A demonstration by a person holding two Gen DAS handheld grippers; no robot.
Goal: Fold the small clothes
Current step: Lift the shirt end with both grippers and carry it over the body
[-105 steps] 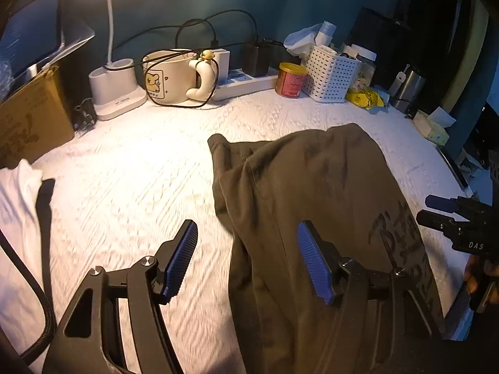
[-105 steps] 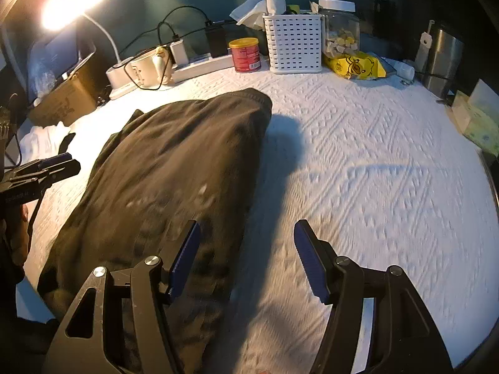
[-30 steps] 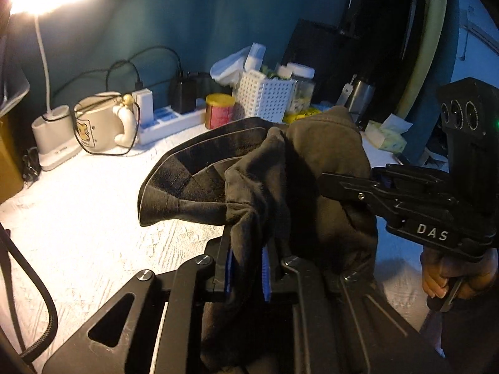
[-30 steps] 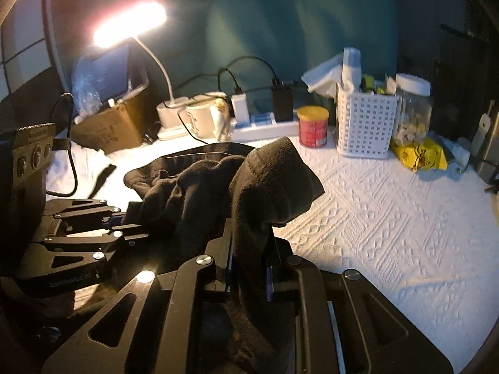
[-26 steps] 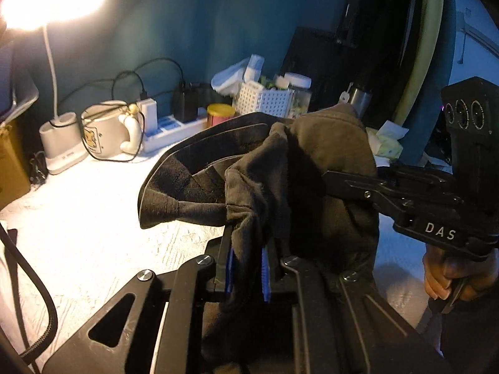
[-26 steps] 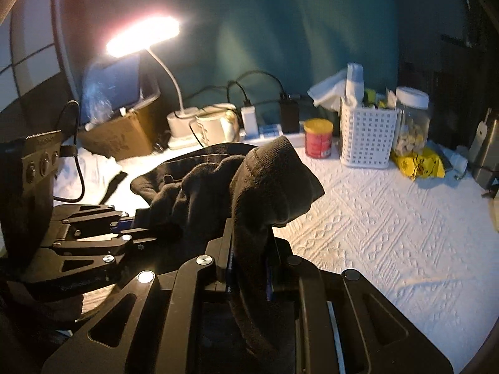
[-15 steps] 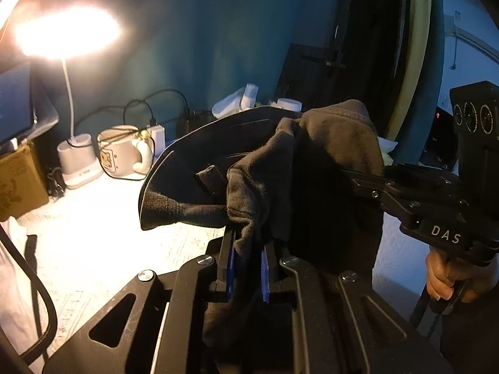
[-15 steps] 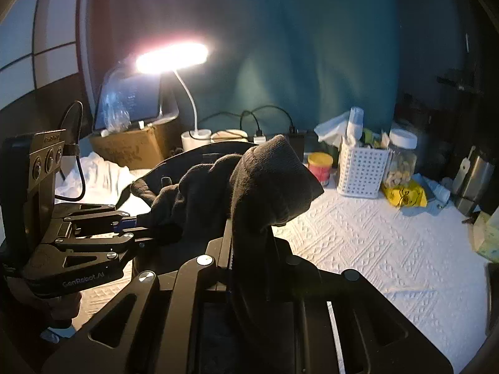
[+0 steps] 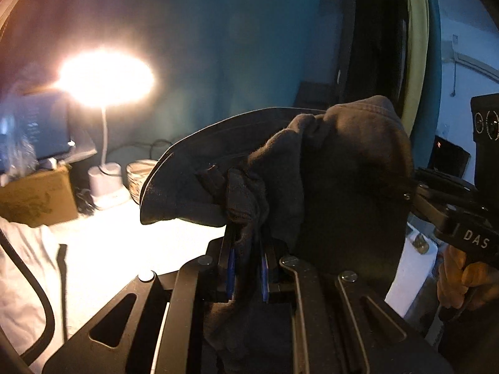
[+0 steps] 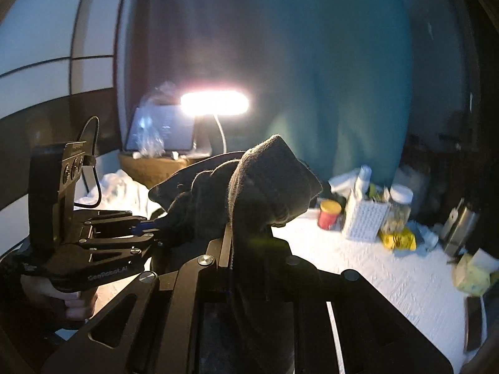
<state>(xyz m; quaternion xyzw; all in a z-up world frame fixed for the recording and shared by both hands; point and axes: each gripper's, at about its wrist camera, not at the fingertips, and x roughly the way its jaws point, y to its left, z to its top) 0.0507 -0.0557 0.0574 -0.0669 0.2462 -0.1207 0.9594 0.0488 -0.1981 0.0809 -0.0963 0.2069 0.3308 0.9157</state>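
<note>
Because the dark garment (image 9: 343, 171) sags limp between our grips, we judge it soft, light, unbreakable. Left gripper (image 9: 248, 268) is pinched on a bunched edge; right gripper (image 10: 246, 249) is clamped likewise, cloth lifted above the white table (image 10: 374, 268). Better hold: corners, spread apart.

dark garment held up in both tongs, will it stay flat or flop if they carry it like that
The dark olive cotton garment probably flops: it bunches and droops around the left tongs and the right tongs. It looks light, since two pinches hold it up. The knit fabric seems unlikely to slip from the blue pads.
</note>
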